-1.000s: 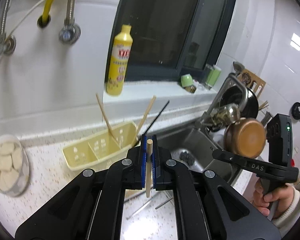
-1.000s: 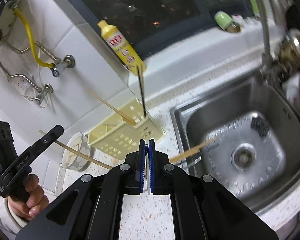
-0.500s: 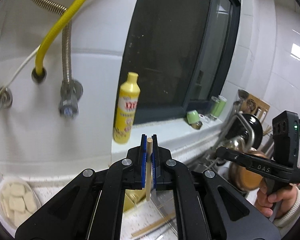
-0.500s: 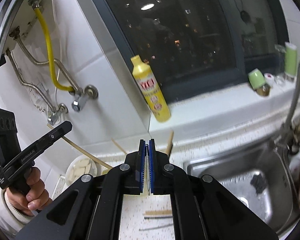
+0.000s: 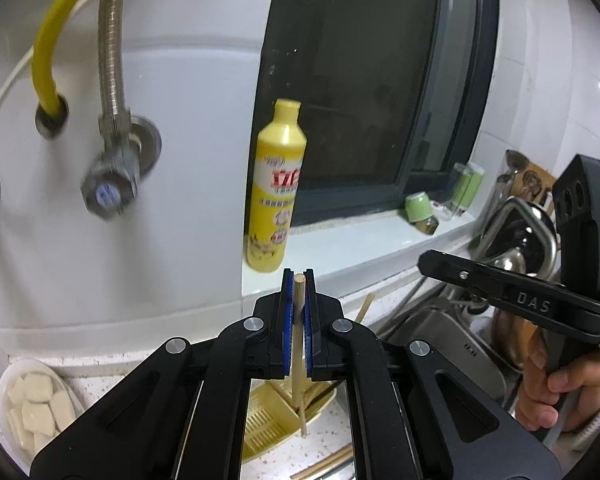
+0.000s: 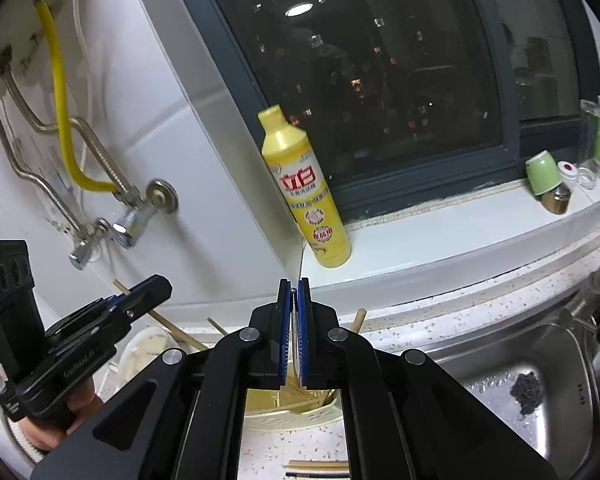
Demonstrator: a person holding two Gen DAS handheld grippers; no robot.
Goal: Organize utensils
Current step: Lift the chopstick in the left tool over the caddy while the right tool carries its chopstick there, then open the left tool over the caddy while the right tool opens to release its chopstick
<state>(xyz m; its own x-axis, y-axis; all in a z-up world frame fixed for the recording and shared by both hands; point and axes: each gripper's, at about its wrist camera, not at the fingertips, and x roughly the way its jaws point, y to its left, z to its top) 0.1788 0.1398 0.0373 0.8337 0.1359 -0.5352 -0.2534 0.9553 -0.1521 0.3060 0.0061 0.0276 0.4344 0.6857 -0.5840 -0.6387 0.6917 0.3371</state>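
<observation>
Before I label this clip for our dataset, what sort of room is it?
Most likely a home kitchen: a steel sink set into a speckled counter, a yellow dish soap bottle on the windowsill, and a yellow utensil basket holding chopsticks.

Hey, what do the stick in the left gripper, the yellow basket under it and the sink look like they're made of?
Chopstick in the left gripper: probably bamboo or pale wood, matte, with a tan cut end. Basket: seemingly moulded plastic, pale yellow, with a slotted floor and thin dividers. Sink: likely stainless steel, brushed grey, with soft reflections and water drops on it.
</observation>
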